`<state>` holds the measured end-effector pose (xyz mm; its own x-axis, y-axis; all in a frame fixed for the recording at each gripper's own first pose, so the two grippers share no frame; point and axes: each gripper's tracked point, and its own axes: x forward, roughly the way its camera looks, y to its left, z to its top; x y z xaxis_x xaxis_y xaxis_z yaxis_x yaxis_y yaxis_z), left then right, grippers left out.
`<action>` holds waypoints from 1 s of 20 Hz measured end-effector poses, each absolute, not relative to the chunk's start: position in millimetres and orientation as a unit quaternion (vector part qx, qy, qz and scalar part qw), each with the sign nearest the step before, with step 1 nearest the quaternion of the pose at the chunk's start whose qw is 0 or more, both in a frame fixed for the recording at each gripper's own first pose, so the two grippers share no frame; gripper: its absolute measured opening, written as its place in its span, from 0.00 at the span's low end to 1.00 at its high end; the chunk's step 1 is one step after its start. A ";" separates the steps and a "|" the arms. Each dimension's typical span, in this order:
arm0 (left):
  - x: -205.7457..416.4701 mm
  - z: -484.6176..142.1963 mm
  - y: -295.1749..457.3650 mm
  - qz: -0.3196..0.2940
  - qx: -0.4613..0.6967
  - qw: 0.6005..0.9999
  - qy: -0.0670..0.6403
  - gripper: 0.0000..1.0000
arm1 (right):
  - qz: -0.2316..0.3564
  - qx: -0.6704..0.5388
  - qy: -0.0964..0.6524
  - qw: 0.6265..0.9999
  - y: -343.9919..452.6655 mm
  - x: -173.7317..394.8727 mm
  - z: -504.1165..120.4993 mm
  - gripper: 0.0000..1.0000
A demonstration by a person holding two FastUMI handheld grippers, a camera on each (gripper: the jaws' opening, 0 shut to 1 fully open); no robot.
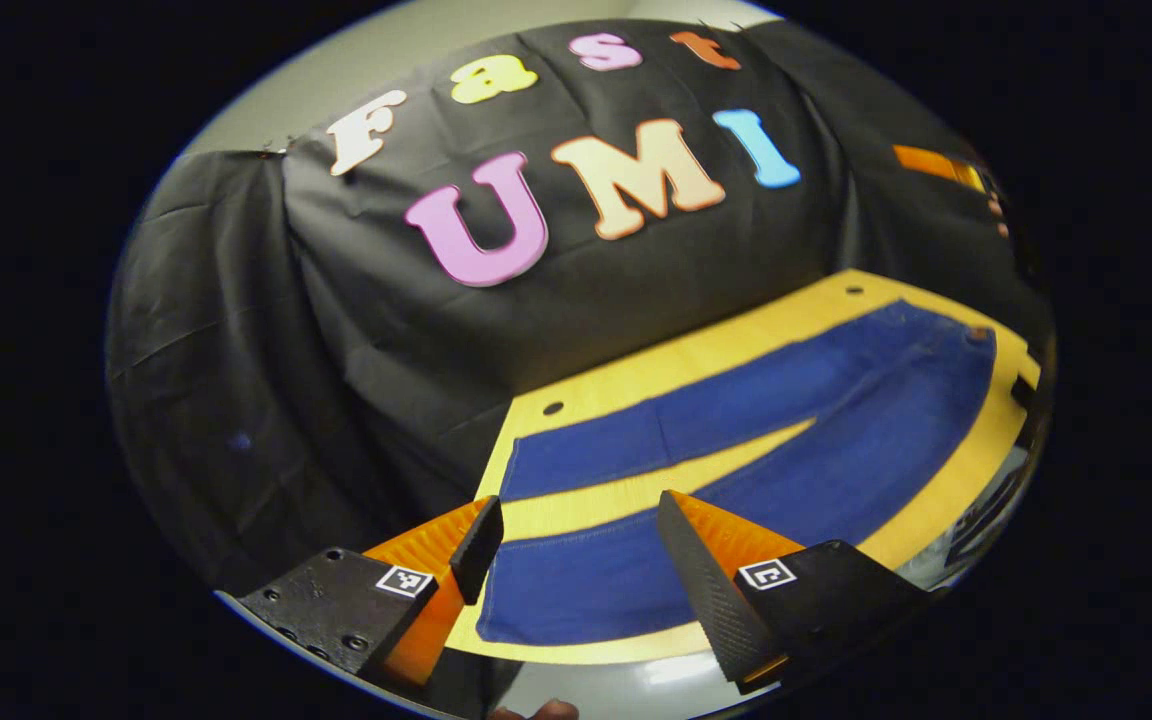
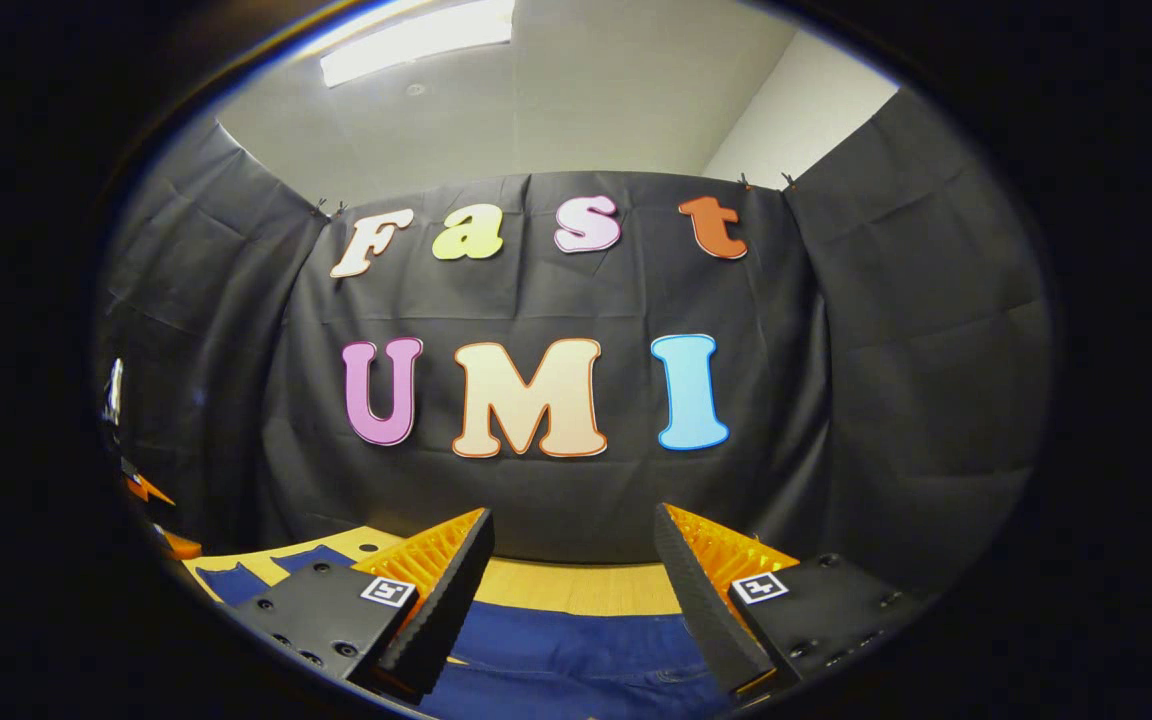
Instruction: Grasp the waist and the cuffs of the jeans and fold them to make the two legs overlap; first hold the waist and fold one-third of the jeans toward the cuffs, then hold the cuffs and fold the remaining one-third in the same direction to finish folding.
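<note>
Blue jeans [image 1: 766, 440] lie flat on the yellow table [image 1: 946, 485] with the two legs spread apart in a V. The cuffs are toward me in the left gripper view; the waist reaches to the far right. My left gripper [image 1: 576, 535] is open, hovering above the near leg's cuff end without touching it. In the right gripper view, my right gripper [image 2: 571, 560] is open above the jeans [image 2: 566, 650], whose blue cloth shows between and below its fingers. At that view's left edge the other gripper [image 2: 151, 495] shows in orange.
The black cloth wall rises right behind the table's far edge. Two small round holes [image 1: 553, 408] mark the table's back strip. An orange part of the other gripper [image 1: 941, 165] and a hand show at the upper right of the left gripper view.
</note>
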<state>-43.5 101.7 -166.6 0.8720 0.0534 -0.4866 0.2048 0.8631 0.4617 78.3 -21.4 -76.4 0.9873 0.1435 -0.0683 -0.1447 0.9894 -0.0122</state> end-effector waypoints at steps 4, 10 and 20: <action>-65.4 -203.7 114.6 -0.083 0.337 0.885 0.309 0.95 | 0.073 -0.017 0.049 0.996 -16.4 85.3 -92.1 1.00; -89.3 -263.0 122.5 -0.126 0.393 0.832 0.372 0.95 | 0.075 -0.029 0.063 0.995 -14.6 88.1 -108.5 0.99; -92.8 -335.5 157.9 -0.174 0.476 0.750 0.424 0.96 | 0.057 -0.057 0.076 0.994 -27.9 88.1 -116.8 1.00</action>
